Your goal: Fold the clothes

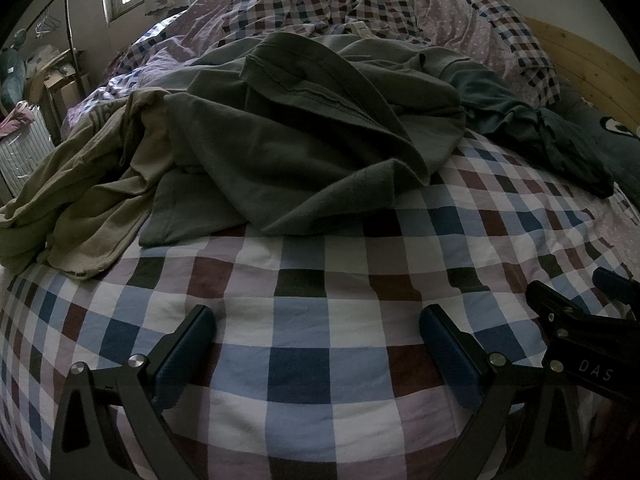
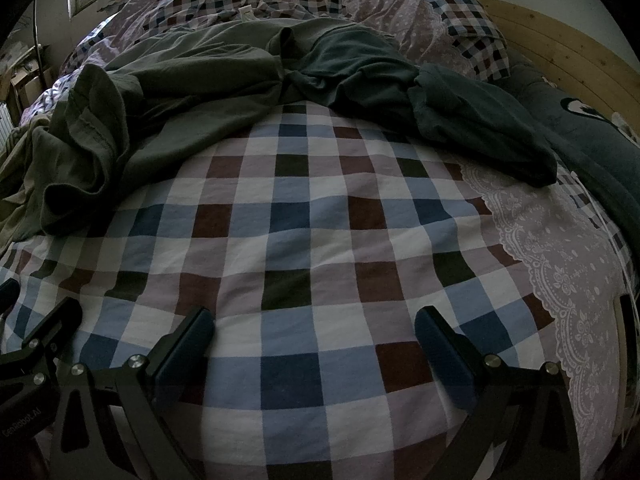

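A heap of crumpled clothes lies on a checked bed cover [image 1: 320, 320]. An olive-green garment [image 1: 304, 136] is on top in the left wrist view, a beige one [image 1: 80, 200] to its left, a dark teal one [image 1: 532, 136] to its right. In the right wrist view the olive-green garment [image 2: 160, 92] lies at the left and the dark teal garment [image 2: 460, 112] at the right. My left gripper [image 1: 318, 332] is open and empty above the cover, short of the heap. My right gripper [image 2: 314, 330] is open and empty too, over bare cover [image 2: 320, 240].
A rumpled checked duvet [image 1: 320, 0] lies behind the clothes. A wooden headboard [image 1: 592, 68] stands at the right. A dark pillow [image 2: 600, 152] lies by a lace-edged sheet [image 2: 560, 260]. A clothes stand [image 1: 68, 32] and boxes [image 1: 60, 80] stand left of the bed.
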Available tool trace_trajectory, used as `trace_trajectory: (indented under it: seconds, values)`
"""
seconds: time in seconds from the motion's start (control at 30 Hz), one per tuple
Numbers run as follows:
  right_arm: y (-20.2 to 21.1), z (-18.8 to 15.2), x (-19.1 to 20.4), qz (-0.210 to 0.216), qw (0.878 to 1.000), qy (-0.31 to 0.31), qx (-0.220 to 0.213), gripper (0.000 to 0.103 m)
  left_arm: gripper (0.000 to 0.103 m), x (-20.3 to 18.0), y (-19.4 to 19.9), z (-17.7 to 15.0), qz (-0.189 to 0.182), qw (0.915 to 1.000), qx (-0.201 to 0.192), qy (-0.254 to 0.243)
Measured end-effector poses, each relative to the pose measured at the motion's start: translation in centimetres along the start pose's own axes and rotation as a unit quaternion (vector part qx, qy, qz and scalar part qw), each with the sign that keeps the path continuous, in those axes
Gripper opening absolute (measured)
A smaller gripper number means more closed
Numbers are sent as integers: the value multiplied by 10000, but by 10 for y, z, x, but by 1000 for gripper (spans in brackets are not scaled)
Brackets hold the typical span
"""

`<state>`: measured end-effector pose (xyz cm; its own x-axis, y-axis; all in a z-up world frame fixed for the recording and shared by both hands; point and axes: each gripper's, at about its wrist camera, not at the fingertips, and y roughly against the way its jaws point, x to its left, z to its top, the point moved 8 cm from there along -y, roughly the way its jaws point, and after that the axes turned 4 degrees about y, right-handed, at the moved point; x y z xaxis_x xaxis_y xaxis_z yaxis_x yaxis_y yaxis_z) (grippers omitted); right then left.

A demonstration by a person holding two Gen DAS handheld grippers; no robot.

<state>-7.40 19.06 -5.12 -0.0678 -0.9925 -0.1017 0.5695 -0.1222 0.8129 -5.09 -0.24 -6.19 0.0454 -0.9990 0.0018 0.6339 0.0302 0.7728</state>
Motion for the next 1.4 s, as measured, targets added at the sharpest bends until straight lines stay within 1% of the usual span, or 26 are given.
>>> trace_trajectory:
  seconds: [0.4,0.53,0.77,0.9,1.0,1.07,1.13,1.2,1.23,1.3,1.33,1.37,1.4]
  values:
    - [3,0,2,8,10000,-5,-1,103,103,0,0,0,38,10000,-3,-17]
    - [0,1,-1,61,10000,-44,14,103,103,-6,-5,5,-5,10000,3,-65]
    - [-2,2,-1,114,9999,-46,23,103,103,-5,-1,0,173,9997,-39,-187]
    - [-4,4,-2,213,9997,-67,10,103,103,0,-2,-1,-109,9999,50,-63]
    - [-4,7,-2,399,9991,-127,-36,103,103,3,2,-1,-336,9994,60,-25]
    - [-2,12,0,655,9975,-222,-119,103,103,5,5,-1,-479,9988,59,2]
    - [-1,17,3,939,9948,-347,-199,103,103,14,10,1,-659,9977,23,141]
    - [1,22,8,1295,9899,-512,-250,103,103,27,16,4,-787,9961,-37,395]
    - [3,24,13,1503,9866,-589,-254,102,103,38,18,8,-849,9946,-60,601]
    - [9,27,23,1906,9791,-659,-284,99,103,54,19,13,-999,9908,-10,918]
    - [13,29,28,2076,9755,-658,-305,93,102,63,20,17,-1116,9874,15,1122]
    - [16,31,32,2161,9738,-623,-326,88,102,71,21,21,-1207,9839,18,1316]
    - [17,33,36,2241,9721,-600,-342,87,101,80,21,23,-1245,9811,20,1484]
